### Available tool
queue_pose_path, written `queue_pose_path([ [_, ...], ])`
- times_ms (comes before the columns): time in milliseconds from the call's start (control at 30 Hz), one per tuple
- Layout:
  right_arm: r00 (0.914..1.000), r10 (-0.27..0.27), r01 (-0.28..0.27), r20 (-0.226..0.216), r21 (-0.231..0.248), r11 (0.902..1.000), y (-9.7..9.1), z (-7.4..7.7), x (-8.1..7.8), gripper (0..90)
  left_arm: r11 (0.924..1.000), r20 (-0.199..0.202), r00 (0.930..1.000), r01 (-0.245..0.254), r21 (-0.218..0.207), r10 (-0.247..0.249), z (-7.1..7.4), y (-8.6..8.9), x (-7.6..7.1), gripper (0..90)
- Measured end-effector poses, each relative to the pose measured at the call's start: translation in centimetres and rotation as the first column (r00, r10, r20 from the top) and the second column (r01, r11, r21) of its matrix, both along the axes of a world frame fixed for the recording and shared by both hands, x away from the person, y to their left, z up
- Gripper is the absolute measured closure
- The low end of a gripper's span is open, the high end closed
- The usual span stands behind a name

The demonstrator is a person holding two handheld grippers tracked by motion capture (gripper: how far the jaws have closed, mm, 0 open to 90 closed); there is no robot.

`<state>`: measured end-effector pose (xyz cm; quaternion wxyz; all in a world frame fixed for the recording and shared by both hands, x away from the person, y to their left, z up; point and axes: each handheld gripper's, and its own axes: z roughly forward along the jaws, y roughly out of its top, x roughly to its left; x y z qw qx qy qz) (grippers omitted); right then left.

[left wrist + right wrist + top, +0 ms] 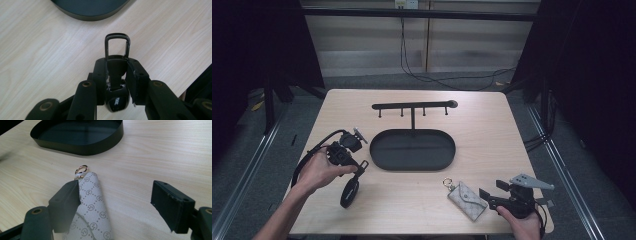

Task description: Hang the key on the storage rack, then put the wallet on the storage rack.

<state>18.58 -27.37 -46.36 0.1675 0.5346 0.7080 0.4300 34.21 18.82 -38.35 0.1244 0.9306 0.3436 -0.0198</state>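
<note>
The left gripper [357, 172], tilted down off the table [492, 125], is clamped on a key fob [116, 75], while the right gripper [484, 199] is held low, jaws apart beside a pouch [467, 200].

I read this as a recording studio or lab booth, not a home. My light wooden table [492, 120] stands alone on a grey floor [247, 165], boxed in by black curtains [592, 75] on both sides. A black crossbar [422, 13] spans the top, metal rails [252, 160] run along the floor, and loose cables [447, 80] trail below a pale panelled wall [372, 40].
</note>
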Motion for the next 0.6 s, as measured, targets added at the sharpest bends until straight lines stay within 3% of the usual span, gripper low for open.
queue_pose_path([
  [300, 1.0, -0.001, 0.001, -0.003, 0.0, 1.0, 0.0, 0.0, 0.0, 23.1, 0.9993, 0.034, 0.9987, -0.037, -0.004, 0.037, 1.7, 0.5, -0.1, 70.9],
  [600, 1.0, -0.006, 0.006, -0.002, 0.002, 1.0, 0.0, 0.0, 0.0, 23.1, 0.9997, 0.051, 0.9984, -0.024, -0.001, 0.024, 3.1, 0.5, 0.0, 70.9],
])
